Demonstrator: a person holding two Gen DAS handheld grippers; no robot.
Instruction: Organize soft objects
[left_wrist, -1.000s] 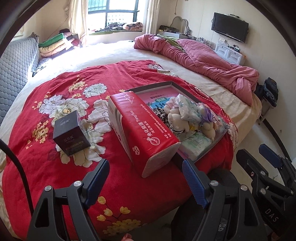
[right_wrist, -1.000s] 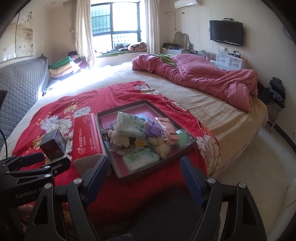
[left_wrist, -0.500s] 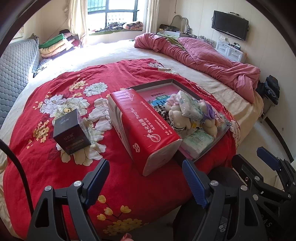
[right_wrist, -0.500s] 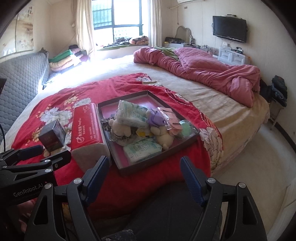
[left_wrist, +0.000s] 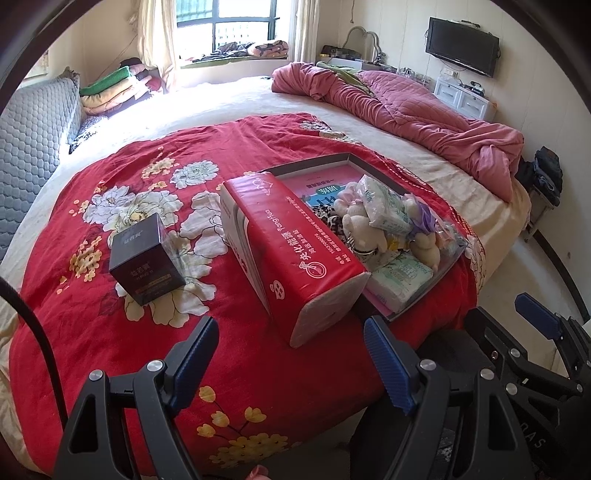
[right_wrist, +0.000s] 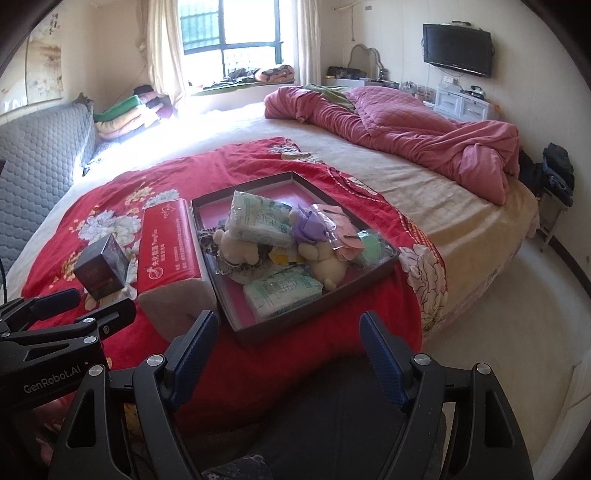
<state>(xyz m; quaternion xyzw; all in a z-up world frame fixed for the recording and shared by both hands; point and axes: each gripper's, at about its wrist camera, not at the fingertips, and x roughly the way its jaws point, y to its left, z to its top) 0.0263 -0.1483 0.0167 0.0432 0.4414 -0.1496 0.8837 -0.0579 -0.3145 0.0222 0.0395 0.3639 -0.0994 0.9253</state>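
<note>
1. So, both my grippers, left (left_wrist: 291, 360) and right (right_wrist: 286, 354), hang jaws wide, holding nothing, short of the bed.
2. Soft stuff sits piled in the tray (right_wrist: 373, 275): plush toys (right_wrist: 236, 245), tissue packs (right_wrist: 282, 291).
3. Tissue brick (left_wrist: 295, 254) lies just left of it.
4. Everything looks light and squishy; I'd pinch a plush mid-body, packs across the short side since the wrap's probably slippery.
</note>
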